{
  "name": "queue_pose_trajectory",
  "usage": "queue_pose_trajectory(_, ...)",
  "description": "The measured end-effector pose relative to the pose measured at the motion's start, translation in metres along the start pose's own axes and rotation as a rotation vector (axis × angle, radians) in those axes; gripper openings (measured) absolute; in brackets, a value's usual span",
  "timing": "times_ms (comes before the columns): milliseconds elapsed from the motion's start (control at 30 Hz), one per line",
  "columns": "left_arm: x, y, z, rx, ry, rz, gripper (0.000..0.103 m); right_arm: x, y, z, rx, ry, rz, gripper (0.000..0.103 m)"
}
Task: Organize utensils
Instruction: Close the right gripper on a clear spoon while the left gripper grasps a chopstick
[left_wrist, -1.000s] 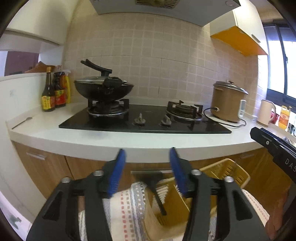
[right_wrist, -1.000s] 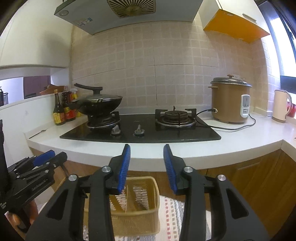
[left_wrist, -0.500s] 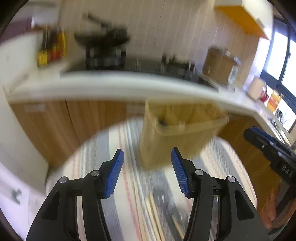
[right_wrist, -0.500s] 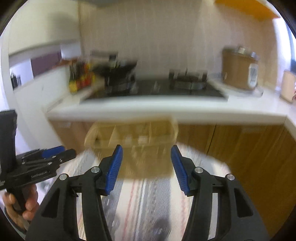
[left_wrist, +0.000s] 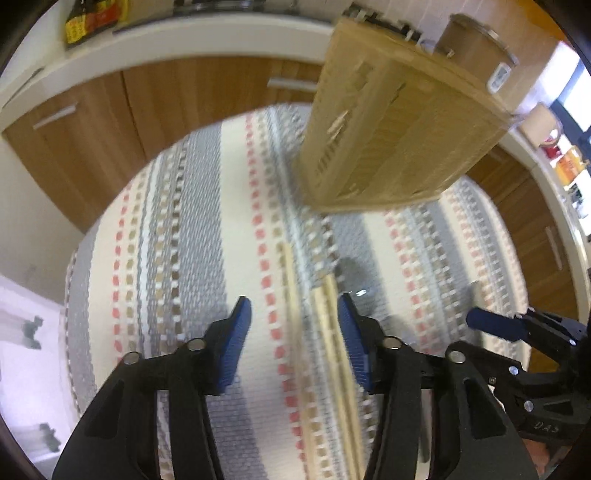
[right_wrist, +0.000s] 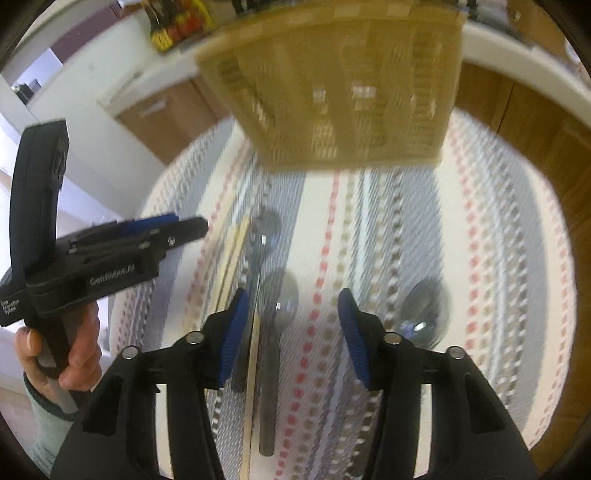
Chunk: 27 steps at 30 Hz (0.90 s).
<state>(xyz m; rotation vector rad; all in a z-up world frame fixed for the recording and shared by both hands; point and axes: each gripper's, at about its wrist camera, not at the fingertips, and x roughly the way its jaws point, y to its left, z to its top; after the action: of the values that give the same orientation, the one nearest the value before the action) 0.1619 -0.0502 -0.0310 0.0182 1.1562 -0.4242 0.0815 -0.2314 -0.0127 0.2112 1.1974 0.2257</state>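
A tan slotted utensil basket (left_wrist: 399, 122) stands on a striped cloth (left_wrist: 177, 236); it also shows in the right wrist view (right_wrist: 343, 92). Wooden chopsticks (left_wrist: 328, 332) lie below it, between my left gripper's (left_wrist: 293, 332) open, empty fingers. In the right wrist view, chopsticks (right_wrist: 231, 258), a dark spoon (right_wrist: 275, 317) and a metal spoon (right_wrist: 424, 314) lie on the cloth. My right gripper (right_wrist: 291, 325) is open and empty above the dark spoon. The frames are blurred.
Wooden cabinet doors (left_wrist: 147, 92) and a white counter edge (left_wrist: 184, 33) ring the cloth. Sauce bottles (left_wrist: 92, 18) and a brown rice cooker (left_wrist: 476, 48) stand on the counter. The left gripper body (right_wrist: 92, 266) is at the left in the right wrist view.
Both grippers have tilted down from the stove and counter toward the cloth. The basket has moved up in both views, and the chopsticks and spoons have come into sight.
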Motion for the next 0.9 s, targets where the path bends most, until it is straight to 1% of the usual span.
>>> queue_pose_trajectory(33,0.006,0.002,0.001,0.0,0.02,0.001,0.032,0.006,0.0,0.0,0.002,0.029,0.008,0.038)
queue_pose_trajectory(67,0.011,0.003,0.0,0.002,0.039,0.004,0.031,0.012,0.002,-0.002,0.004,0.051,0.012,0.037)
queue_pose_trajectory(200,0.019,0.003,-0.001,0.012,0.056,0.013,0.031,0.03,0.012,-0.004,-0.011,0.12,-0.004,0.037)
queue_pose_trajectory(333,0.021,0.003,-0.001,0.016,0.058,0.015,0.031,0.04,0.025,-0.008,-0.041,0.156,-0.038,0.037)
queue_pose_trajectory(433,0.023,0.0,0.002,0.029,0.065,0.021,0.031,0.049,0.031,-0.008,-0.058,0.172,-0.073,0.037)
queue_pose_trajectory(467,0.024,-0.003,0.003,0.039,0.067,0.028,0.031,0.05,0.034,-0.007,-0.069,0.173,-0.09,0.034)
queue_pose_trajectory(500,0.022,-0.003,0.002,0.045,0.068,0.031,0.031,0.051,0.036,-0.007,-0.076,0.178,-0.098,0.032)
queue_pose_trajectory(567,0.022,-0.005,0.001,0.056,0.069,0.034,0.031,0.053,0.038,-0.008,-0.078,0.187,-0.095,0.031)
queue_pose_trajectory(633,0.023,-0.006,0.002,0.061,0.071,0.031,0.031,0.054,0.037,-0.007,-0.091,0.191,-0.125,0.03)
queue_pose_trajectory(733,0.024,-0.007,0.003,0.065,0.073,0.03,0.031,0.055,0.038,-0.007,-0.095,0.196,-0.137,0.028)
queue_pose_trajectory(800,0.023,-0.008,0.002,0.07,0.072,0.045,0.031,0.057,0.042,-0.007,-0.104,0.196,-0.154,0.028)
queue_pose_trajectory(900,0.027,-0.016,0.003,0.085,0.074,0.073,0.032,0.064,0.051,-0.005,-0.13,0.203,-0.203,0.028)
